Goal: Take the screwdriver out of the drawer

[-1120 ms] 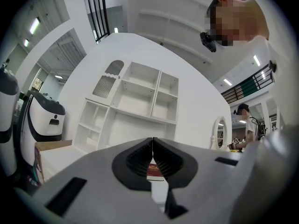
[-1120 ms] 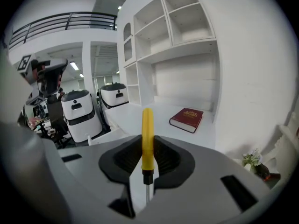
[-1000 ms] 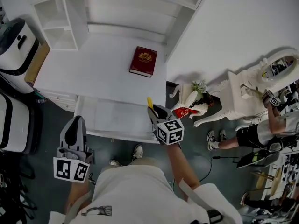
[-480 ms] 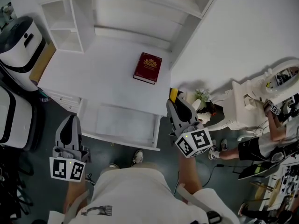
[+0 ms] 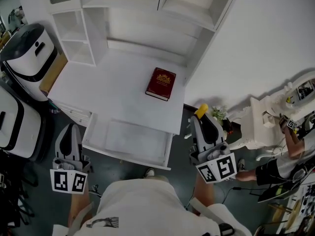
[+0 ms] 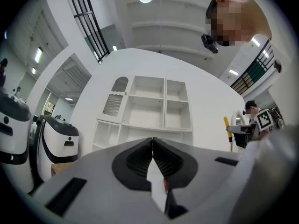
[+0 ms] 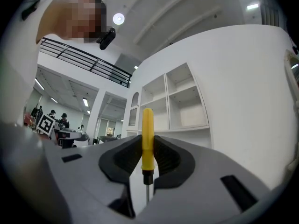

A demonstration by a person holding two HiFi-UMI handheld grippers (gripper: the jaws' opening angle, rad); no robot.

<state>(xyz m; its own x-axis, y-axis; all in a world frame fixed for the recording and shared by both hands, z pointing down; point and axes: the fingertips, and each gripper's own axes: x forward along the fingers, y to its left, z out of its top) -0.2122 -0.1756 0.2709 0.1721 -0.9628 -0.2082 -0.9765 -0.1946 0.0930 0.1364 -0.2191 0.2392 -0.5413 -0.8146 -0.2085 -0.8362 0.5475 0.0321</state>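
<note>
A screwdriver with a yellow handle (image 7: 147,139) stands upright between the black pads of my right gripper (image 7: 147,146), which is shut on it. In the head view this right gripper (image 5: 203,120) hangs to the right of the white desk (image 5: 113,90), with the screwdriver (image 5: 201,110) poking out past its tips. The open white drawer (image 5: 129,155) under the desk front shows nothing inside. My left gripper (image 5: 71,128) hovers left of the drawer. Its jaws (image 6: 153,146) are shut with nothing between them.
A red book (image 5: 161,83) lies on the desk below white shelf compartments (image 5: 133,4). White-and-black machines (image 5: 27,53) stand at the left. At the right are white ornate furniture (image 5: 268,117) and a seated person (image 5: 290,156).
My right gripper rose out of the drawer with the screwdriver and moved right, past the desk's edge. The left gripper lifted slightly.
</note>
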